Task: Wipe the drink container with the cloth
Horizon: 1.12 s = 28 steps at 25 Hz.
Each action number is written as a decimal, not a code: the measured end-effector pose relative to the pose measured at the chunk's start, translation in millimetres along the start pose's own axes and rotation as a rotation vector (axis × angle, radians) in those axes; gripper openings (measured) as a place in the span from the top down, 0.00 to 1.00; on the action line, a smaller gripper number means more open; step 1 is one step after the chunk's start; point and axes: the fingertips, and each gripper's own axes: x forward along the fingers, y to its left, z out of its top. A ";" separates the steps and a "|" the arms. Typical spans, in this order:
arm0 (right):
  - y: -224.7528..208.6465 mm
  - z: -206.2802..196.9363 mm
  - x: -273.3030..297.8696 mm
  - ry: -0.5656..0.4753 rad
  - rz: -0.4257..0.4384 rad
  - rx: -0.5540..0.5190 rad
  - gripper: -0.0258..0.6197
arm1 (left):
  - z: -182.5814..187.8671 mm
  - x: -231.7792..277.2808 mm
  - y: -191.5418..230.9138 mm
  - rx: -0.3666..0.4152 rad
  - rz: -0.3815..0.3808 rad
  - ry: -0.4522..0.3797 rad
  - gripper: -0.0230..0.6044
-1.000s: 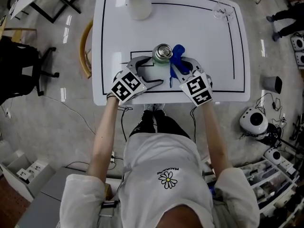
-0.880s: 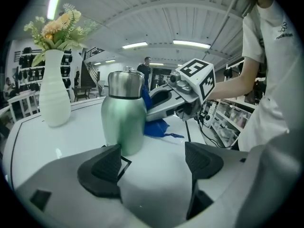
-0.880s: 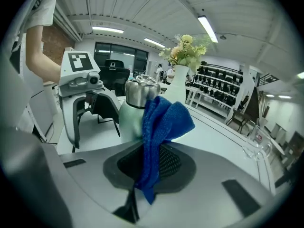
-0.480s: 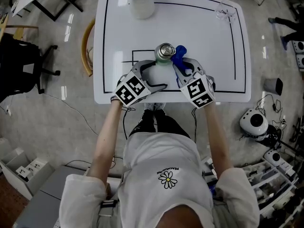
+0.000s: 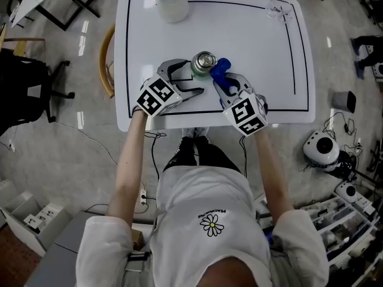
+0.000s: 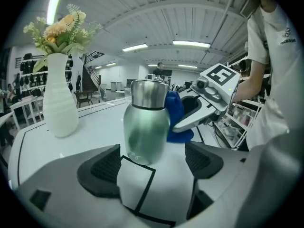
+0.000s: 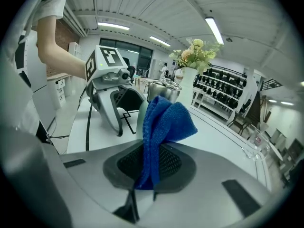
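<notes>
My right gripper (image 7: 145,177) pinches the blue knitted cloth (image 7: 161,125) beside the green steel flask (image 6: 145,127). My left gripper (image 6: 156,164) gapes, gripping nothing. I judge the wiping barely begun.

Both arms reach forward, left gripper (image 5: 190,78) jaws apart, right gripper (image 5: 221,83) clamping the cloth (image 5: 219,68).

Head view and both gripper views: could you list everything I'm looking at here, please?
table: one, white with black lines, centre
drink container: one, green with a steel top, standing near the table's front edge
cloth: one, blue, at the drink container's right side
vase: one, white, holding flowers, far left edge
glass: one, clear, far right corner
left gripper: grey, open, drink container just ahead of its jaws
right gripper: grey, shut on the cloth
</notes>
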 end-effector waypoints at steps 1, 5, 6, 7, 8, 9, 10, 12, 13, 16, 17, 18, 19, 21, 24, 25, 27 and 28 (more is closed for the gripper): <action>0.3 0.1 -0.1 0.000 -0.002 0.004 0.89 | 0.2 3.8 1.7 0.009 -0.006 0.007 0.31; 4.3 2.6 -2.0 0.001 0.003 0.014 0.89 | -1.3 15.6 2.0 0.033 -0.022 0.027 0.31; 6.9 3.8 -2.5 -0.002 0.009 0.017 0.89 | -1.6 17.3 1.6 0.035 -0.024 0.028 0.31; 9.5 4.8 -2.9 -0.005 0.015 0.020 0.89 | -1.4 18.4 1.4 0.034 -0.025 0.028 0.31; 11.7 5.5 -3.0 -0.007 0.020 0.024 0.89 | -1.1 19.1 1.3 0.033 -0.025 0.025 0.31; 12.9 5.6 -2.8 -0.009 0.023 0.027 0.89 | -1.2 19.7 1.3 0.032 -0.025 0.023 0.31; 13.1 5.4 -2.3 -0.010 0.023 0.030 0.89 | -1.7 20.0 1.0 0.030 -0.024 0.023 0.31; 11.7 4.2 -1.3 -0.010 0.022 0.034 0.89 | -2.2 19.3 -0.8 0.022 -0.019 0.028 0.31; 10.3 3.6 -0.9 -0.009 0.021 0.033 0.89 | -2.2 18.3 -1.9 0.018 -0.016 0.030 0.31; 4.3 2.4 0.5 -0.006 0.017 0.021 0.89 | -2.9 14.2 -4.2 0.007 -0.007 0.036 0.31; 1.7 1.8 1.2 -0.004 0.014 0.017 0.89 | -3.5 13.1 -4.8 0.005 -0.005 0.037 0.31; -1.2 1.2 1.9 -0.002 0.010 0.014 0.89 | -4.0 12.3 -5.5 0.002 -0.004 0.038 0.31; -4.3 0.5 2.7 0.000 0.006 0.012 0.89 | -4.4 11.5 -6.3 -0.001 -0.002 0.037 0.31; -10.6 -0.6 4.3 0.004 0.000 0.011 0.89 | -4.9 10.3 -8.4 -0.008 0.001 0.036 0.31; -19.9 -2.2 7.3 0.008 -0.009 0.003 0.89 | -6.6 8.3 -13.6 -0.016 0.001 0.040 0.31; -23.1 -2.6 8.6 0.009 -0.015 0.000 0.89 | -7.7 7.4 -16.3 -0.017 -0.001 0.043 0.31; -29.0 -2.9 10.7 0.013 -0.025 -0.004 0.89 | -9.9 5.9 -23.3 -0.017 -0.008 0.044 0.31; -30.9 -2.8 11.2 0.016 -0.028 -0.007 0.89 | -10.5 5.7 -26.5 -0.020 -0.008 0.040 0.31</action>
